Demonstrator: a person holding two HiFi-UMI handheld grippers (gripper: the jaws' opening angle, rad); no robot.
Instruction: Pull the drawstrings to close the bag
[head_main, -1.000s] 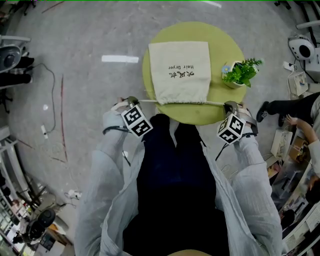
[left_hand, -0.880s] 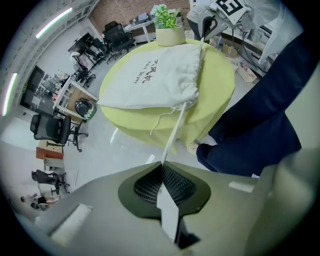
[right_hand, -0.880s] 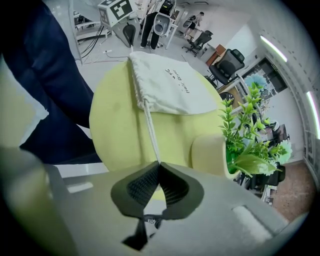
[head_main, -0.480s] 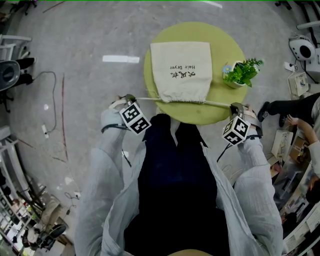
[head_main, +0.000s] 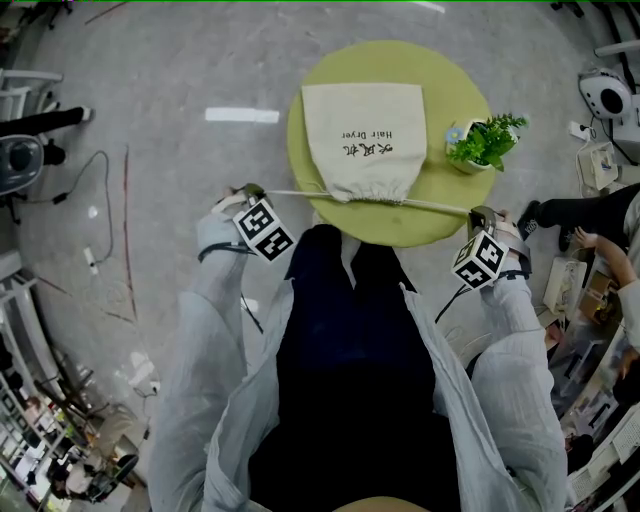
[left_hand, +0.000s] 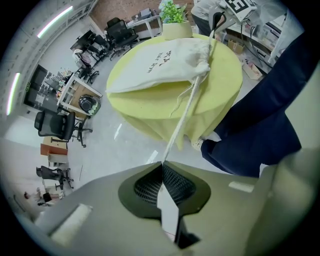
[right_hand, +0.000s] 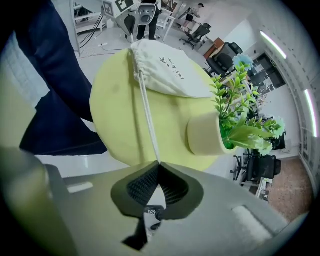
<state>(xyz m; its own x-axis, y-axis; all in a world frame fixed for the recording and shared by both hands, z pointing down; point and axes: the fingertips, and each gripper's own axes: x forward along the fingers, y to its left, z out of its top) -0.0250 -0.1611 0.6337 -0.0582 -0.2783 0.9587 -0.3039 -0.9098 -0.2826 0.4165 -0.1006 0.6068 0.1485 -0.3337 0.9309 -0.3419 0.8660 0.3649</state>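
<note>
Head view: bag (head_main: 365, 140) lies flat on round table (head_main: 455, 85), mouth gathered, probably nearly cinched. Mid-pull: left gripper (head_main: 250, 190) clamped on left drawstring (head_main: 295, 193), right gripper (head_main: 480, 212) clamped on right drawstring (head_main: 435, 207), both cords taut. Next: pull further apart, kept level. Gripper views show the cords pinched at the jaw tips; head view can't.

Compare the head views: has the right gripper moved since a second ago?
Yes: the right gripper, shut on the white drawstring, moved right, away from the round yellow-green table.

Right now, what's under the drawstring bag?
The bag lies flat on the round yellow-green table. Nothing else shows beneath it; whatever the cloth covers, and anything inside, can't be seen.
</note>
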